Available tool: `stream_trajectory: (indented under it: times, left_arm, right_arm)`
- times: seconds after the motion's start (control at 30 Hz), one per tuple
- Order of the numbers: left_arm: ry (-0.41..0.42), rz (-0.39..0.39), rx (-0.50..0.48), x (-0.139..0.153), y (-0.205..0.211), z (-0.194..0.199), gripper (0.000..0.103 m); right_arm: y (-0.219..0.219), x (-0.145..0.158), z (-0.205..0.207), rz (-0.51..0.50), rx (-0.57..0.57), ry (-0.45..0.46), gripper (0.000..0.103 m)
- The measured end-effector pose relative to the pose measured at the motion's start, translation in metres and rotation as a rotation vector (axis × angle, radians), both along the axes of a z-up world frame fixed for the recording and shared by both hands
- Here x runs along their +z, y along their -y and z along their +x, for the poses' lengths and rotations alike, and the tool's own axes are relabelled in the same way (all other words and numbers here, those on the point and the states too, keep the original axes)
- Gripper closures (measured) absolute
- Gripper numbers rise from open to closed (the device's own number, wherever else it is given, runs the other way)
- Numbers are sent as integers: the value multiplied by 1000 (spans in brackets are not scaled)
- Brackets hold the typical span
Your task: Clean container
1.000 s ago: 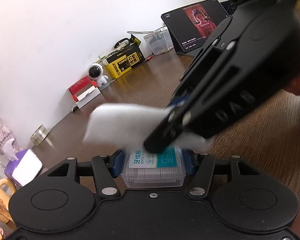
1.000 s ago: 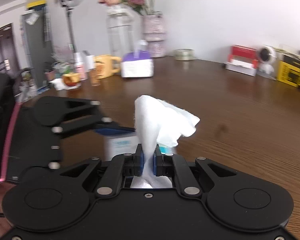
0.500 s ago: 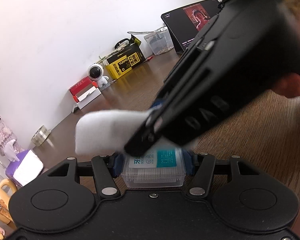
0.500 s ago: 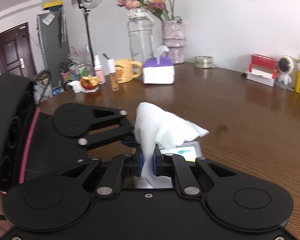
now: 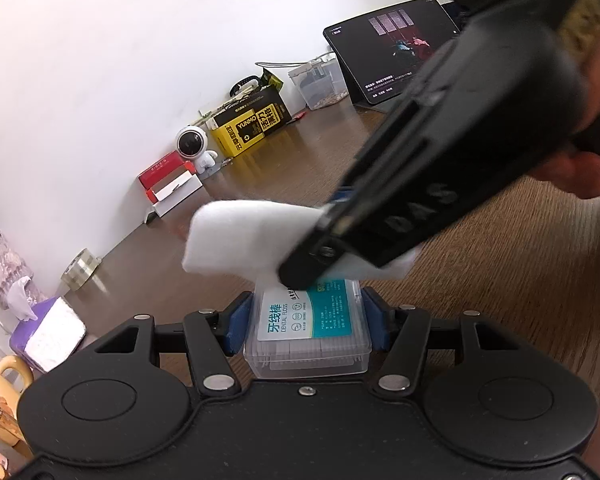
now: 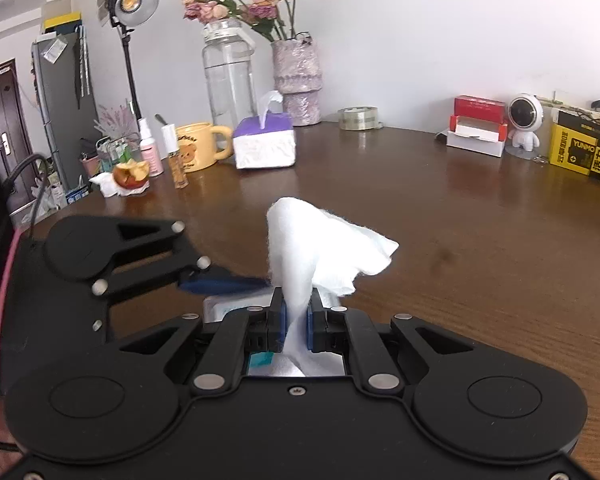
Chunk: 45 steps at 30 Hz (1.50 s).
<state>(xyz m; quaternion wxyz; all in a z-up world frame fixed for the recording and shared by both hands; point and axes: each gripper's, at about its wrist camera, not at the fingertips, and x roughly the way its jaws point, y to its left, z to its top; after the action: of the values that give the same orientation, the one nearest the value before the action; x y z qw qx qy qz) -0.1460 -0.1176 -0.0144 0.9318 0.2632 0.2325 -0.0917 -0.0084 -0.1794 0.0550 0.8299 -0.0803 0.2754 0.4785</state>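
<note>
The task is judged mid-way: wiping is under way, and how much of the surface is done cannot be told. The left gripper (image 5: 306, 320), at lower centre of its view, is clamped on the sides of the box (image 5: 308, 332), with the wooden table (image 5: 520, 280) behind. The right gripper (image 6: 296, 320) is closed tight on a white tissue (image 6: 316, 252), pressed at the box's far edge. The box is clear plastic, lid shut, with a white and teal label.

One container (image 5: 308, 328), one wipe (image 6: 320, 252), two grippers (image 5: 306, 320) (image 6: 296, 320)
</note>
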Motion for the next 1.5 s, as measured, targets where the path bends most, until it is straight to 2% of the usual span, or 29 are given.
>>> stream_trajectory:
  times: [0.27, 0.67, 1.1, 1.5]
  left_arm:
    - [4, 7, -1, -1, 1, -6, 46]
    - [-1, -1, -1, 0, -2, -2, 45]
    - [0, 3, -2, 4, 1, 1, 46]
    - [-3, -1, -3, 6, -3, 9, 45]
  right_arm:
    - [11, -2, -12, -7, 6, -9, 94]
    - [-4, 0, 17, 28, -43, -3, 94]
    - [17, -5, 0, -11, -55, -11, 94]
    - [-4, 2, 22, 10, -47, 6, 94]
